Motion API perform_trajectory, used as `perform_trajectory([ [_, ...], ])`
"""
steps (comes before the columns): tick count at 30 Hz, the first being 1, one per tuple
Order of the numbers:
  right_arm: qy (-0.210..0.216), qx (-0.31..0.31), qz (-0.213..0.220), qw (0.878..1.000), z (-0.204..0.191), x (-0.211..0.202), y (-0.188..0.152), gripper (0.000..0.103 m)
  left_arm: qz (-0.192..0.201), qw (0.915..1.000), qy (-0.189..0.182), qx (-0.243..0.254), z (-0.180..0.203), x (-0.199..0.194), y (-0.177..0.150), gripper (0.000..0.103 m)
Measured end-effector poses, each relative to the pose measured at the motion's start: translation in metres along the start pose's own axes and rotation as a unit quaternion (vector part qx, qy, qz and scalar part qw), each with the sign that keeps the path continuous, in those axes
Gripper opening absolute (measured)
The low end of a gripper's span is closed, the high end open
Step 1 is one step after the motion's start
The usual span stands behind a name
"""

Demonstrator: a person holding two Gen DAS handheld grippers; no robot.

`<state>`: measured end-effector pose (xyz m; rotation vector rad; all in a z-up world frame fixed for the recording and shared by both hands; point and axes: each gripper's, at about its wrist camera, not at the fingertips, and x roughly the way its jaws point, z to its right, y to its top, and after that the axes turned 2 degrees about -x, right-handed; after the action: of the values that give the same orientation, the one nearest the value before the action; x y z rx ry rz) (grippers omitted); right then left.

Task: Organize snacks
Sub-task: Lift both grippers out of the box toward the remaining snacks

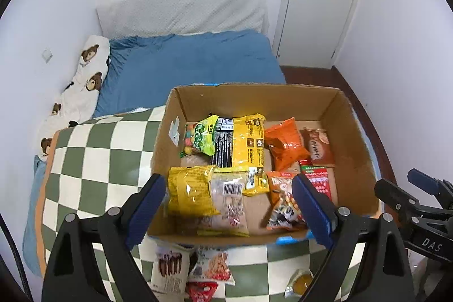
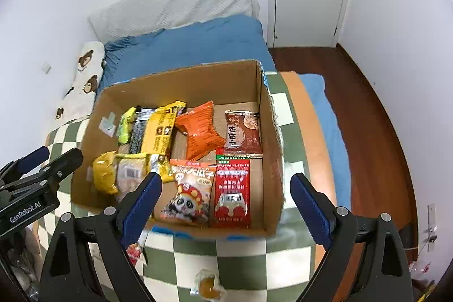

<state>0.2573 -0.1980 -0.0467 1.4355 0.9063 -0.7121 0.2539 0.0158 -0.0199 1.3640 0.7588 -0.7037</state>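
Both the left gripper (image 1: 229,205) and right gripper (image 2: 226,203) gape empty above the cardboard box's (image 2: 271,132) near rim.

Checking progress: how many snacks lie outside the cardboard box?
4, all on the checkered blanket before the box: chocolate-stick packet, biscuit packet, red packet, wrapped orange sweet. The fingers may hide more.

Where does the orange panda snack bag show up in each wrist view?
Left wrist: panda bag lies in the box's near right part, partly behind the left gripper's right finger.
Right wrist: panda bag lies in the box's near middle, just right of the right gripper's left finger.
Shared landmark: red packet beside it.
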Motion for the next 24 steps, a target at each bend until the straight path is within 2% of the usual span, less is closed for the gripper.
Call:
perform_trajectory([
  [7,-0.009,-0.013,0.045,0.999,-0.005,-0.056,-0.024,0.094,0.04,0.9992,0.002,0.008,0.004,-0.044,-0.024,0.091],
  [13,0.003,-0.005,0.064,0.998,-0.005,-0.092,-0.045,0.094,0.045,0.9989,-0.01,-0.001,0.002,-0.068,-0.045,0.091],
  [17,0.039,0.013,0.04,0.998,-0.004,-0.091,-0.063,0.094,0.034,0.9993,-0.004,-0.016,-0.014,-0.074,-0.066,0.091],
  [20,0.082,0.037,-0.006,0.996,-0.006,-0.072,-0.086,0.094,0.013,0.9992,0.02,-0.033,-0.039,-0.064,-0.089,0.091],
  [24,0.13,0.047,-0.08,0.987,-0.026,-0.028,-0.118,0.094,-0.051,0.9943,0.064,-0.068,-0.087,-0.031,-0.123,0.091],
])
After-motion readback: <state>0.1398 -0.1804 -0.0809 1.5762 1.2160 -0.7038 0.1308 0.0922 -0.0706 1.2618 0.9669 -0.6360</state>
